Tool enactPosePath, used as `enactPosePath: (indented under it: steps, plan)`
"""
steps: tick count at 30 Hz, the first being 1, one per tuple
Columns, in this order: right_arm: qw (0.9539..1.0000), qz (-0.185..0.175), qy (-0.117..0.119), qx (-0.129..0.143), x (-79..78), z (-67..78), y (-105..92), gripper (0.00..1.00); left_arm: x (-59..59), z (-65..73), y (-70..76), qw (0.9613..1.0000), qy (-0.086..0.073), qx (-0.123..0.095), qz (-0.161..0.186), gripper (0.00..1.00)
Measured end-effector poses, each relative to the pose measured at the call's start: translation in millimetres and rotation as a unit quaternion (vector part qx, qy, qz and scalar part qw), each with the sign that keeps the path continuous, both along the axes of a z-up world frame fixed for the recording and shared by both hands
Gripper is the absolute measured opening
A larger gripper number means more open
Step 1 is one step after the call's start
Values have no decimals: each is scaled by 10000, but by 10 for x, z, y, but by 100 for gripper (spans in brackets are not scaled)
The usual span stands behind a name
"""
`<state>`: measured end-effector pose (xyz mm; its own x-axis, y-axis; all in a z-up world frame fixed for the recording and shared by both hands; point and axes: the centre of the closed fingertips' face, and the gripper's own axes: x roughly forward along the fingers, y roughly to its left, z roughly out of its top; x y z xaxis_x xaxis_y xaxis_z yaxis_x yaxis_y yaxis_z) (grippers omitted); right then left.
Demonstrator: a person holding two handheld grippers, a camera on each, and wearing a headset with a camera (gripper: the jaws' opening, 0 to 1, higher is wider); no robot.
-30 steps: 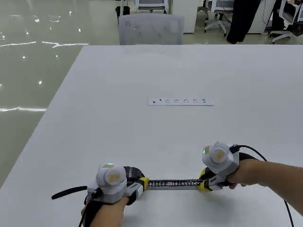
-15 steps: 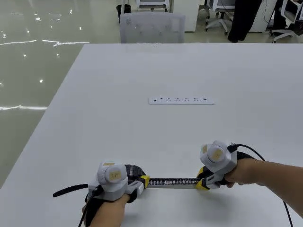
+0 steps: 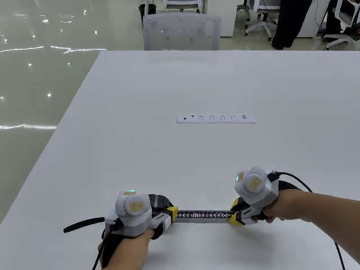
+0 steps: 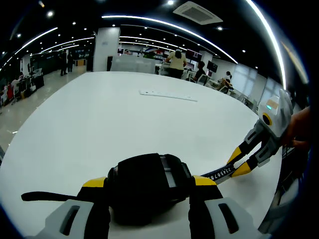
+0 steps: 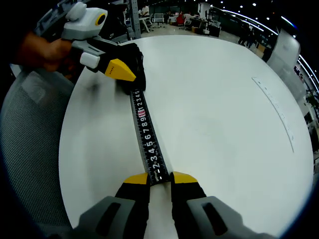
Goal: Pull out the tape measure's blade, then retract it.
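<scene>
tape measure (image 3: 158, 204) clamped in left tongs (image 4: 149, 181) | blade (image 5: 147, 134) extends rightward | right tongs (image 5: 159, 178) clamp tip

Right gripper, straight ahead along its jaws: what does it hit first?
The right gripper, shut on the dark numbered blade, points along it; first contact would likely be the black tape measure case in the left gripper.

Ahead of both grippers the surface (image 3: 169, 157) lies open out to a power strip (image 3: 216, 118), well away (it lies flat, a low obstacle). Near the front edge the blade (image 3: 202, 215) stretches low along the surface from the case (image 3: 159, 206) in the left gripper (image 3: 169, 216) to the right gripper (image 3: 233, 219), barring the gap between them. A chair (image 3: 181, 31) stands at the far edge.
</scene>
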<state>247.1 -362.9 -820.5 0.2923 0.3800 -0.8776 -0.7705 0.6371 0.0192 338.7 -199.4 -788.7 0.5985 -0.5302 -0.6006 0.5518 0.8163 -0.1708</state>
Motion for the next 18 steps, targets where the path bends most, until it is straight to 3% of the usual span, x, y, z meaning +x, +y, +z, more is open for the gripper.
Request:
enactPosePath:
  steps: [18]
  plan:
    - [9998,126,-97,138,51,2,194,14,1,1,3,10000,9,-20,-48,61]
